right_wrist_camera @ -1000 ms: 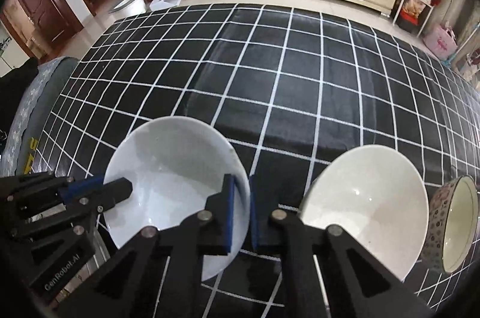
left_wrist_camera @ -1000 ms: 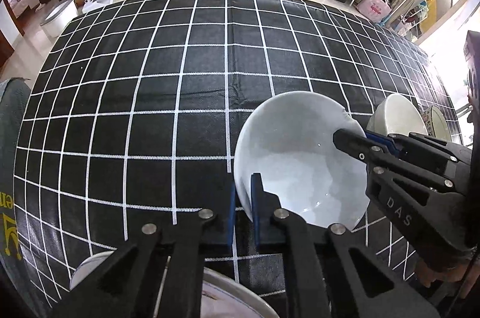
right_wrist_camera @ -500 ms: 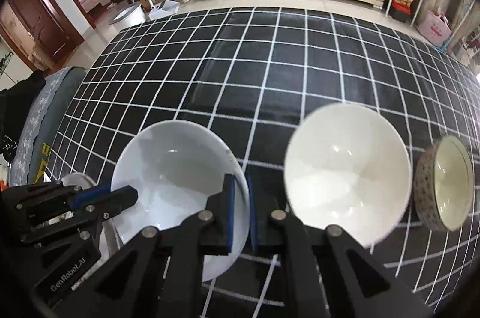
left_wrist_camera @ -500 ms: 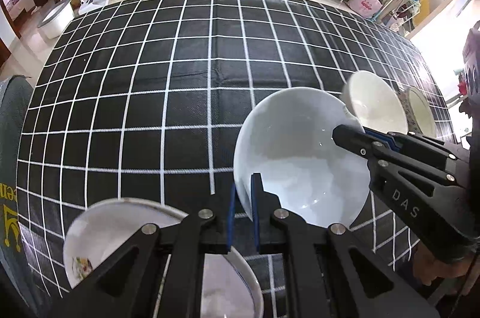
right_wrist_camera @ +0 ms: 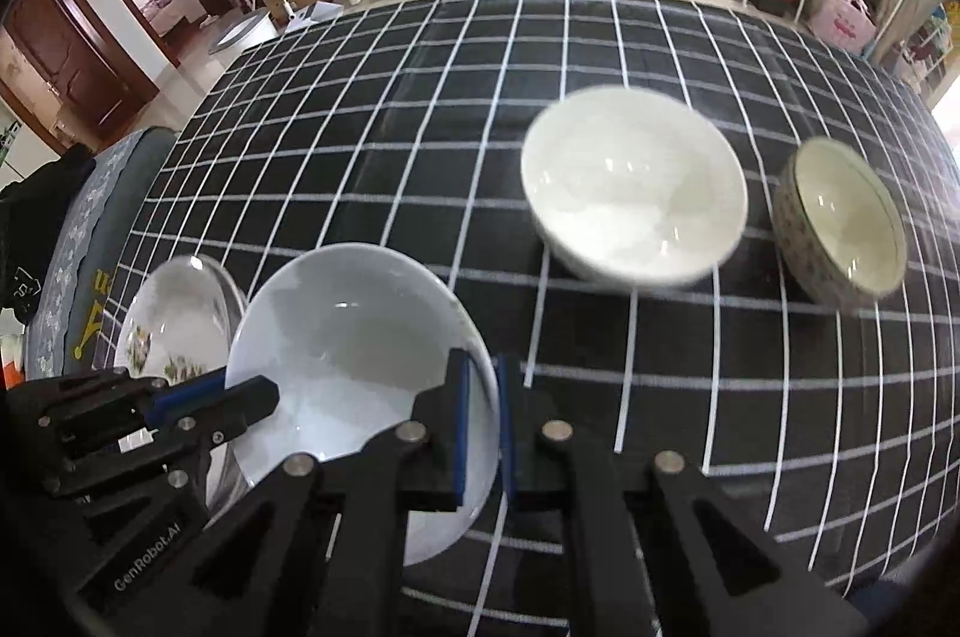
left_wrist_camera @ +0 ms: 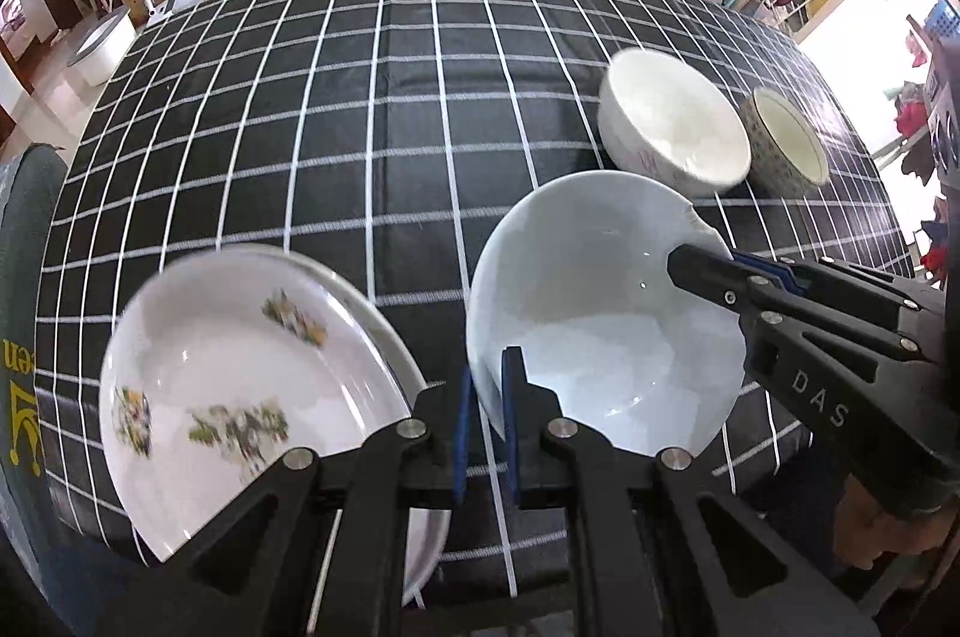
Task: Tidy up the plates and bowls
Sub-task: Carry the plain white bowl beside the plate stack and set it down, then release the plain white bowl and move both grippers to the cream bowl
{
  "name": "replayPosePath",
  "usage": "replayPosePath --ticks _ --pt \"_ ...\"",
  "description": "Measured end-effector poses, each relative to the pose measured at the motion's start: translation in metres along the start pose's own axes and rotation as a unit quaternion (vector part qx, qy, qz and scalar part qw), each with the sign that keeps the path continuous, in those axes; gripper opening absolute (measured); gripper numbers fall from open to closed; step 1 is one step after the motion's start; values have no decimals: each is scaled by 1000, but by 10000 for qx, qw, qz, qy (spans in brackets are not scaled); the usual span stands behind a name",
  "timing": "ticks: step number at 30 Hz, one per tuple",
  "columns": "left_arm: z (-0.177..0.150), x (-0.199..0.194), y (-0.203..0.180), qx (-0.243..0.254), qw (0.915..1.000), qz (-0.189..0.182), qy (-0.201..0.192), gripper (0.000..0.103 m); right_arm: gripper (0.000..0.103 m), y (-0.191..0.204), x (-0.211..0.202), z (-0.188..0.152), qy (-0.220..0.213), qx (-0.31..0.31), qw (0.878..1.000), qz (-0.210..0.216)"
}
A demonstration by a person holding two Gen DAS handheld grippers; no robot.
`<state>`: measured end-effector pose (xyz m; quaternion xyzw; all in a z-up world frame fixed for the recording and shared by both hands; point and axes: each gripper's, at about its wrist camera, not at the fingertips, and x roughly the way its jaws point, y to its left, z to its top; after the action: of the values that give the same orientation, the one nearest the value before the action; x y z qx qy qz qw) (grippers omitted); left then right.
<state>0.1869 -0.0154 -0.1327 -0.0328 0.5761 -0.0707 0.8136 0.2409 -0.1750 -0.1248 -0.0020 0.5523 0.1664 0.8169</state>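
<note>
Both tools grip the same large white bowl (left_wrist_camera: 600, 331) from opposite sides. The left tool (left_wrist_camera: 485, 433) is pinched narrow on the bowl's near-left rim, one finger inside the wall and one outside. The right tool (right_wrist_camera: 480, 433) is likewise closed tight on the rim at the bowl's right side, seen in its own view with the wall caught between its blue-edged pads. In the left wrist view the right tool reaches in from the right edge, its tip lying over the inside of the bowl, and part of a hand (left_wrist_camera: 870, 535) shows below it.

The bowl sits low over the near part of the desk (left_wrist_camera: 372, 108), which is covered in a black cloth with a white grid; whether it touches the cloth cannot be told. Just to its left lies a white plate with a floral pattern (left_wrist_camera: 240, 391), resting on another plate whose rim shows beneath it.

Further back and to the right stand two smaller bowls, upright and side by side: a white bowl (right_wrist_camera: 636, 187) and, on its right, a speckled bowl with a pale inside (right_wrist_camera: 840, 223). They appear close together, well apart from the held bowl.
</note>
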Motion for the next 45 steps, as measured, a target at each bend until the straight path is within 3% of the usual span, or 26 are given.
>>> replayPosePath --ticks 8,20,33,45 --pt "-22 6 -14 -24 9999 -51 154 8 12 -9 3 -26 214 222 9995 65" --pt "-32 16 -13 -212 9991 -118 334 8 12 -8 14 -35 413 205 9989 61" --pt "-28 15 -9 -196 9994 -207 186 8 12 -7 15 -39 296 136 9995 12" --pt "-25 -16 -13 -3 9990 -38 -436 8 13 -5 2 -47 119 111 9996 -221"
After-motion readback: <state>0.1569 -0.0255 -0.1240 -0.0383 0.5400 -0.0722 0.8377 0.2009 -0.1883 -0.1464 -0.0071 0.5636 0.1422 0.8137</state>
